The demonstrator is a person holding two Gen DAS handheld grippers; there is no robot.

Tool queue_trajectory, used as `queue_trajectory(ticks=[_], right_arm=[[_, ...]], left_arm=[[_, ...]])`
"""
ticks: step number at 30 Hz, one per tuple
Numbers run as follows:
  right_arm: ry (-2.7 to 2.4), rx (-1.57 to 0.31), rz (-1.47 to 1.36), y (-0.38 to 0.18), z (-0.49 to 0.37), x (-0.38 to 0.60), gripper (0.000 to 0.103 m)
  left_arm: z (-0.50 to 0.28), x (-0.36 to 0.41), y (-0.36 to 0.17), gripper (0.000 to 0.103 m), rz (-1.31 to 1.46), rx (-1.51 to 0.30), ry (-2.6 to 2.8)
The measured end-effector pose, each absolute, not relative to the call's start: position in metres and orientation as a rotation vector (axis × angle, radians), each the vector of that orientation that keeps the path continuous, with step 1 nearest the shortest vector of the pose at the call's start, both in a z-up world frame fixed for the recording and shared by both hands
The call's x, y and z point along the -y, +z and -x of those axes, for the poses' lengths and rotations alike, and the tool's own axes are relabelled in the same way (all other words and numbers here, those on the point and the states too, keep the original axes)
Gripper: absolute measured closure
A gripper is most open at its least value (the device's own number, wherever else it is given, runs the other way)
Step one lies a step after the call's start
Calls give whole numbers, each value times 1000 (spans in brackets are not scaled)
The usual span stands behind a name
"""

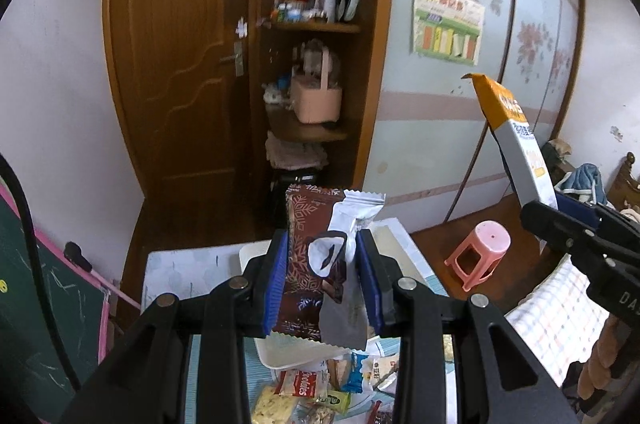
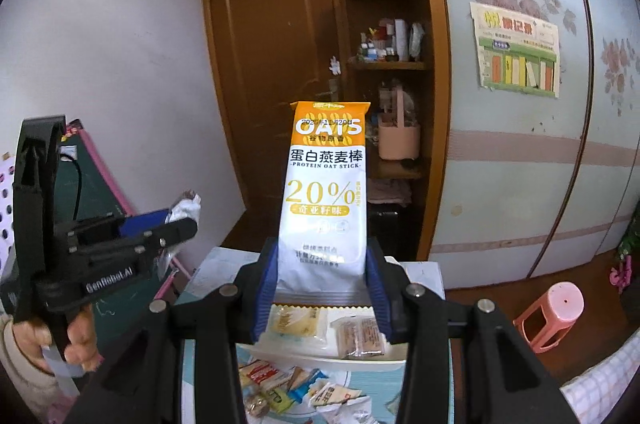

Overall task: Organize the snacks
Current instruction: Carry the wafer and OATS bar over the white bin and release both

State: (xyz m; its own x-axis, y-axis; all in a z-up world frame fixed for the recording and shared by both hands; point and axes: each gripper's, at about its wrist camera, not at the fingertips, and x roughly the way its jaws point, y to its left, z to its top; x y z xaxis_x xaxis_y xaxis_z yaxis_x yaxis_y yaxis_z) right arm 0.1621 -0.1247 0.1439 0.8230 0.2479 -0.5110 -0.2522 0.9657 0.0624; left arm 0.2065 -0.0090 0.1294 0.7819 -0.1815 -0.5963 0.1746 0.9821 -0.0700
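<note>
My left gripper (image 1: 322, 278) is shut on a brown-and-white chocolate snack bar (image 1: 310, 256), which stands upright between its blue pads, high above the table. My right gripper (image 2: 324, 290) is shut on a white-and-orange oat stick packet (image 2: 326, 191), also upright. The oat stick packet (image 1: 516, 139) and the right gripper (image 1: 560, 224) show at the right of the left wrist view. At the left of the right wrist view a hand (image 2: 78, 344) holds the left gripper (image 2: 176, 220). Below lie a white tray (image 2: 320, 354) with two packets and several loose snacks (image 2: 280, 384).
The small table (image 1: 168, 272) stands near a brown door (image 1: 176, 63) and wooden corner shelves (image 1: 316, 27) holding a pink basket (image 1: 316, 101). A pink plastic stool (image 1: 478, 256) is on the floor at right. A green chalkboard (image 1: 44, 312) leans at left, a checked cloth (image 1: 560, 308) at right.
</note>
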Motion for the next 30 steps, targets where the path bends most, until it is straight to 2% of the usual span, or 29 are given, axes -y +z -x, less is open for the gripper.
queue_trajectory(ticks=[19, 30], right_arm=[[197, -781, -25, 49, -250, 136, 61], [193, -866, -35, 12, -270, 136, 61]], left_arm=[[-311, 47, 19, 71, -5, -862, -151], [-329, 49, -33, 70, -40, -952, -130]])
